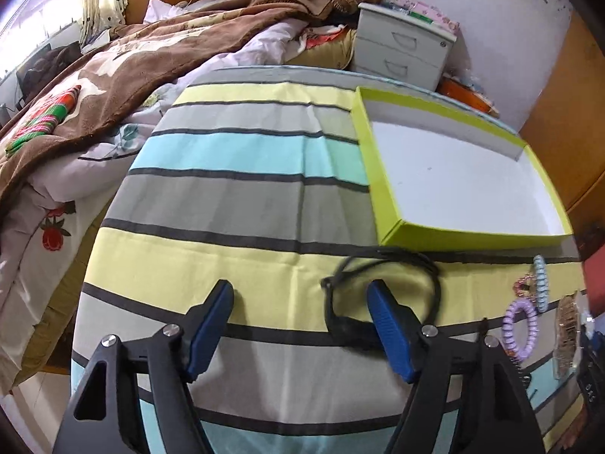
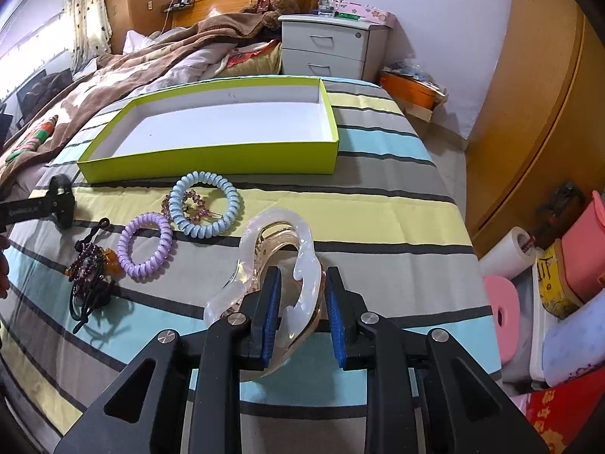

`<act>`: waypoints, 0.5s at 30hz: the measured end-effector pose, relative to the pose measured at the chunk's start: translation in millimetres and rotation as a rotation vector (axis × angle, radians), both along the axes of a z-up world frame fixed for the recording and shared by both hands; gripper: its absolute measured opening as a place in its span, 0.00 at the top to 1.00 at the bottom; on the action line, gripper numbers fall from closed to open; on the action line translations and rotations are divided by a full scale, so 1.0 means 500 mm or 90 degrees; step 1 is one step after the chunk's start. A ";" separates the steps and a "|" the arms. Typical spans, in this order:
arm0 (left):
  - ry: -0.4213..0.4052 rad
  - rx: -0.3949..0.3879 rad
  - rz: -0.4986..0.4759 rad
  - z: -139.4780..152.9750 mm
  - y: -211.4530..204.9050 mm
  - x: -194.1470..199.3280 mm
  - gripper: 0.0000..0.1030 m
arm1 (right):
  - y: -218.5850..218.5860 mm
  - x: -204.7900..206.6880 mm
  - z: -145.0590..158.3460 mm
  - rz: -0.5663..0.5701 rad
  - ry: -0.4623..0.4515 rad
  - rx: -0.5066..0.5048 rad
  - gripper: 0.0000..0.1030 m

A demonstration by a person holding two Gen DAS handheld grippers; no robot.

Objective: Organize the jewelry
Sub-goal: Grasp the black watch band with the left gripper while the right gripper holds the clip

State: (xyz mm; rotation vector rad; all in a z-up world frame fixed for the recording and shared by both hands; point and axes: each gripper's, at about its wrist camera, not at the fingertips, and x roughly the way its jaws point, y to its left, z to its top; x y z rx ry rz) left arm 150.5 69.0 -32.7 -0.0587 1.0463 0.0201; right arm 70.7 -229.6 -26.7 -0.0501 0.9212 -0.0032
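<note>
Right wrist view: right gripper clamped on translucent hair claw clip, frame centre, striped cloth beneath. Lime-green box upper centre. Left wrist view: left gripper spread wide, nothing between pads; black hair tie behind right finger.

Left gripper: matte black frame with angular linkage arms and triangular cut-outs near the base; round silver screw heads at the pivots; two fingers faced with ribbed blue pads. Seen from the right wrist view at the far left edge, its black body carries small pale lettering, too small to read.

Right gripper: same build, black linkage, triangular cut-outs, four silver pivot screws, ribbed blue pads on black fingers.
</note>
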 end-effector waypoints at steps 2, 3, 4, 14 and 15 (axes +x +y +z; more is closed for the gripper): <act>0.000 0.026 -0.002 -0.002 -0.008 0.000 0.27 | 0.000 -0.001 -0.001 0.000 -0.001 0.001 0.76; -0.001 0.027 -0.001 -0.002 -0.009 -0.001 0.29 | -0.001 0.000 -0.001 -0.001 -0.002 0.002 0.76; -0.002 0.025 -0.005 -0.001 -0.010 -0.002 0.31 | -0.001 0.000 -0.001 -0.001 -0.002 0.004 0.76; -0.023 0.008 -0.026 0.009 -0.022 -0.011 0.75 | -0.009 -0.014 0.004 -0.007 -0.027 0.022 0.86; -0.024 0.010 -0.025 0.010 -0.023 -0.013 0.79 | -0.010 -0.016 0.004 -0.008 -0.028 0.022 0.86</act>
